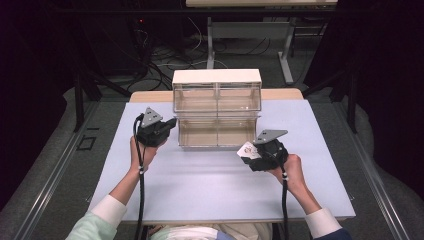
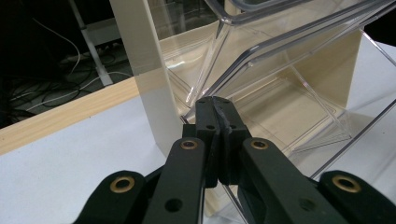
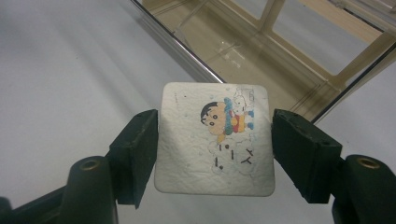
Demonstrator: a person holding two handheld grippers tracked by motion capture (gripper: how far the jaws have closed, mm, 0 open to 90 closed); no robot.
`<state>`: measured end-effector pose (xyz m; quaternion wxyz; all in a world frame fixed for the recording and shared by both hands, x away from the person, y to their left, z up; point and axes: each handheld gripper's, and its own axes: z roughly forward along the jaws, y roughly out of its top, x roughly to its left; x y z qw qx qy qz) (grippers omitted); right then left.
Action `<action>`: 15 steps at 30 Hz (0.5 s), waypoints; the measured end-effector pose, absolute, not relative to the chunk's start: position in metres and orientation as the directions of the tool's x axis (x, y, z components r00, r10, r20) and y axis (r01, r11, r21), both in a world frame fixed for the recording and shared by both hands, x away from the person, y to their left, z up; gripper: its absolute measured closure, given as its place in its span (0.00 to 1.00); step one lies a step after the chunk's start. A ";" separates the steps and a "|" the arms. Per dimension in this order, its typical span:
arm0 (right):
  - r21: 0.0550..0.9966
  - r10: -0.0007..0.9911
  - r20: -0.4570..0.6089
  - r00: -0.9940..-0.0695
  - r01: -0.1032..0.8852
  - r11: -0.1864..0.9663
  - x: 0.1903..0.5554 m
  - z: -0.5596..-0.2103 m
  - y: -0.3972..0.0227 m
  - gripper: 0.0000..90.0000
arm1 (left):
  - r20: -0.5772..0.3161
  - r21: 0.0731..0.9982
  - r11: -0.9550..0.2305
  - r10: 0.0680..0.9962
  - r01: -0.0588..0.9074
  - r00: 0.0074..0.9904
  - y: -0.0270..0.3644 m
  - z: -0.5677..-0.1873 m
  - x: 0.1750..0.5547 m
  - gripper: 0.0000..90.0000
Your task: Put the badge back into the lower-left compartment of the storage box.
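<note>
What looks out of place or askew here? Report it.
The clear drawer of the drawer cabinet is pulled out and tipped down at the front. The left gripper is shut on its clear rim. The right gripper is shut on a square cartoon card, whose picture lies sideways in its view. Nothing looks spilled or damaged.

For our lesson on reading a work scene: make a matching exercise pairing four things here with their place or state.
1 left claw
2 right claw
3 cartoon card
4 clear drawer

A pulled out and tilted open
B held between two pads
C shut at the drawer's left rim
D near the drawer's right front corner

Pairs: 1-C, 2-D, 3-B, 4-A
</note>
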<state>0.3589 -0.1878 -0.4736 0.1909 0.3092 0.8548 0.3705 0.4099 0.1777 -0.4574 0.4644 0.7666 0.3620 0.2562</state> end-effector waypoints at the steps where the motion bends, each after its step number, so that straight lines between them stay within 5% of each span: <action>1: 0.741 0.665 -0.096 -0.740 0.393 0.545 0.359 -0.472 -0.188 0.37 | 0.059 0.897 -0.310 0.792 0.316 0.608 0.178 -0.457 0.410 1.00; 15: 0.755 0.664 -0.104 -0.741 0.376 0.538 0.367 -0.470 -0.178 0.37 | 0.059 0.899 -0.307 0.793 0.314 0.606 0.178 -0.457 0.410 1.00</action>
